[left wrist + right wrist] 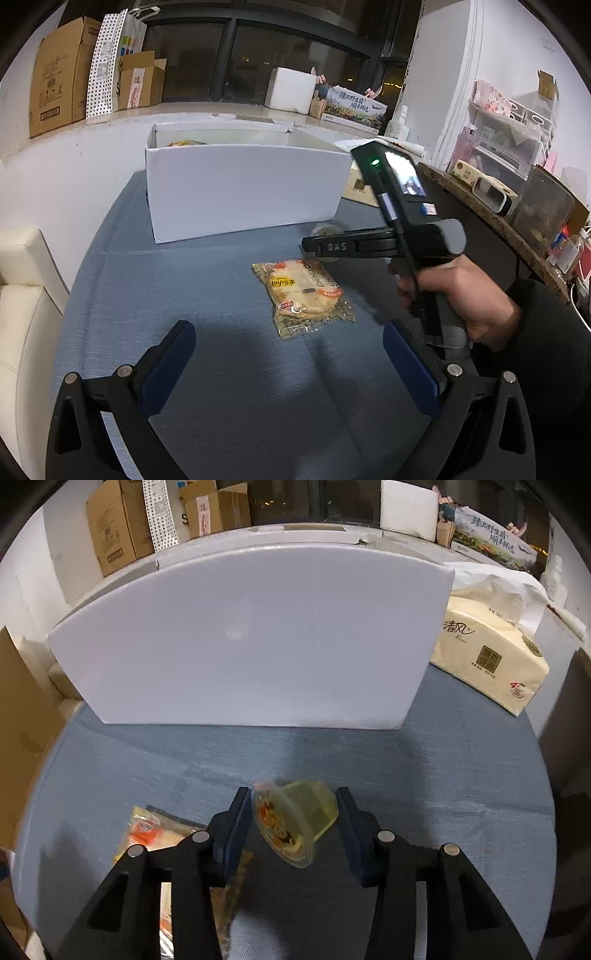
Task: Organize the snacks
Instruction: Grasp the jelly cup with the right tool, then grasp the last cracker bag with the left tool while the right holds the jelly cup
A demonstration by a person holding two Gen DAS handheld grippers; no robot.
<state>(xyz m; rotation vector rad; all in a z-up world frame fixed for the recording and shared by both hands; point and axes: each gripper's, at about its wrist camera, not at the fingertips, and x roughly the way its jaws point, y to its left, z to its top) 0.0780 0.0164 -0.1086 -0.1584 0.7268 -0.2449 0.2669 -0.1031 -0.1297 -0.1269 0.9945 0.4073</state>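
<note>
A small jelly cup (295,819) with yellow-green contents and a printed lid lies tilted on its side between the pads of my right gripper (293,801), which is shut on it just above the blue tablecloth (443,775). A Lay's snack pack (303,295) lies flat on the cloth, beside the left finger in the right wrist view (147,830). My left gripper (291,354) stands wide open over the cloth in front of that pack, holding nothing. The white open box (243,192) stands behind, with a snack (184,142) just showing inside.
A person's hand (461,295) holds the right gripper's handle. A tissue pack (487,657) sits right of the box. A cluttered round shelf (498,206) is at the right, a cream seat (22,295) at the left, cardboard boxes (62,74) on the back ledge.
</note>
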